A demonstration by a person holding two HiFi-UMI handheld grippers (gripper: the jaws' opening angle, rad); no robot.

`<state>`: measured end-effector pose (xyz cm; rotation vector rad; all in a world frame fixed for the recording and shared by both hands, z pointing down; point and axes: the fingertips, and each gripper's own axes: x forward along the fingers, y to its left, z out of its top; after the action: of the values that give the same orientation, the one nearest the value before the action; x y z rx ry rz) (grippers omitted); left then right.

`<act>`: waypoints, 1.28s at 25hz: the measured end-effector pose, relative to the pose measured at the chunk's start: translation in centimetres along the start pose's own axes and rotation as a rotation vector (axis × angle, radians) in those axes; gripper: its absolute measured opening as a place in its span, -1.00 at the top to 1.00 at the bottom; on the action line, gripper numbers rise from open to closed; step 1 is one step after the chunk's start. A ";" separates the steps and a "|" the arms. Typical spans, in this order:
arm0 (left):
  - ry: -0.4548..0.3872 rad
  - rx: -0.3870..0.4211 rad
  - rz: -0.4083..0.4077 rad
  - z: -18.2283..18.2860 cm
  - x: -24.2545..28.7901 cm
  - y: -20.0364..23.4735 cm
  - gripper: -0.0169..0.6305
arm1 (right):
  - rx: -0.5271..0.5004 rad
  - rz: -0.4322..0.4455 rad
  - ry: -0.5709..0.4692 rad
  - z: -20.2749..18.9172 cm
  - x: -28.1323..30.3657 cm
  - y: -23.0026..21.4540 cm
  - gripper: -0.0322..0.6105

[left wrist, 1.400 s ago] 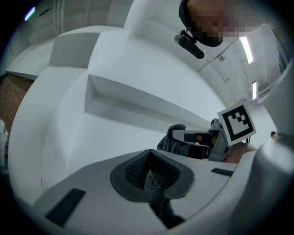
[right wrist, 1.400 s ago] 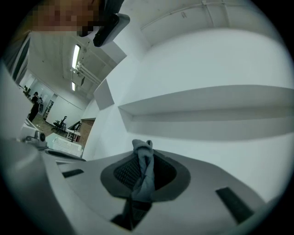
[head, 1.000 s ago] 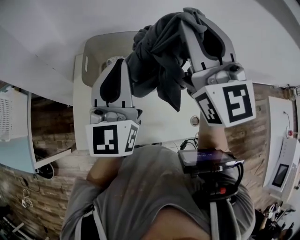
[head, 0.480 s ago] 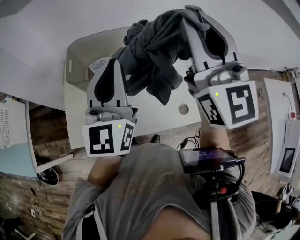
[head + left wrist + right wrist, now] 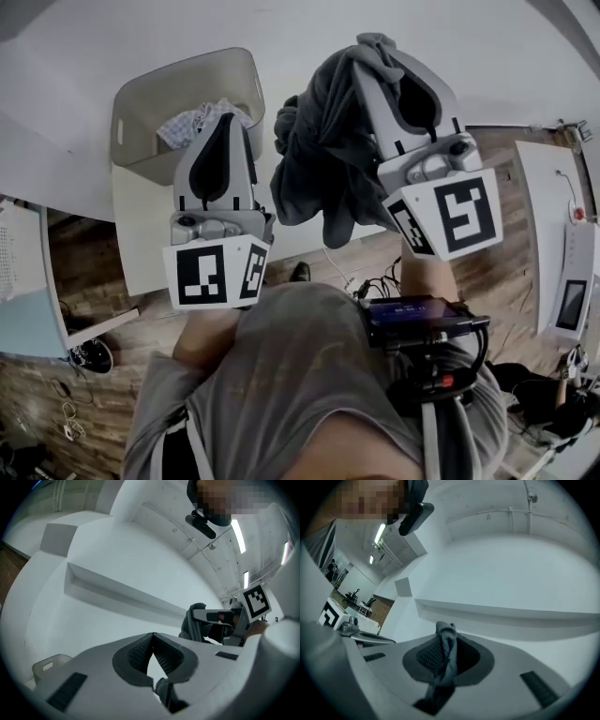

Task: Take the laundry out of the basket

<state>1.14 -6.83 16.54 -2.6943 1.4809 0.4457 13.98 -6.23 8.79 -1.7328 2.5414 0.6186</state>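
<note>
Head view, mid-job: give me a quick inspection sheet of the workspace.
surface: white table, bare beside the basket.
job's things: basket on the table, patterned cloth inside; dark grey garment held up outside it.
clutter: nothing seen.
grippers: left gripper shut, tips together; right gripper shut on the dark grey garment.
cables: loose cables on the floor by the table.
surroundings: wood floor.

I'm seeing a lab-like test room: cables point(image 5: 54, 411) are trailing over wood-pattern floor point(image 5: 80, 272), a white screened device point(image 5: 570, 302) is standing by, strip lights point(image 5: 238, 535) are glowing overhead.
</note>
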 end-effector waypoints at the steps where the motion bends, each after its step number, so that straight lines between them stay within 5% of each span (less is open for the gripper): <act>1: 0.000 -0.003 0.000 -0.1 0.0 0.0 0.92 | 0.003 0.001 0.012 -0.6 -0.2 0.1 0.75; 8: 0.024 0.006 -0.018 -0.7 0.1 -1.0 0.92 | 0.057 0.004 0.045 -4.1 -2.8 0.3 0.74; 18: 0.071 0.044 -0.022 -1.7 -0.2 -0.1 0.92 | 0.181 0.017 0.173 -13.9 -3.2 4.1 0.74; 27: 0.123 0.077 0.006 -2.6 -0.8 2.0 0.92 | 0.237 0.095 0.321 -22.0 -1.1 8.3 0.71; 32: 0.135 0.093 0.017 -2.9 -0.7 2.7 0.92 | 0.201 0.165 0.388 -23.4 0.3 10.0 0.52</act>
<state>-0.81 -8.18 19.76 -2.6889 1.5162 0.1938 9.92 -10.88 33.51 -1.7274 2.8962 0.0172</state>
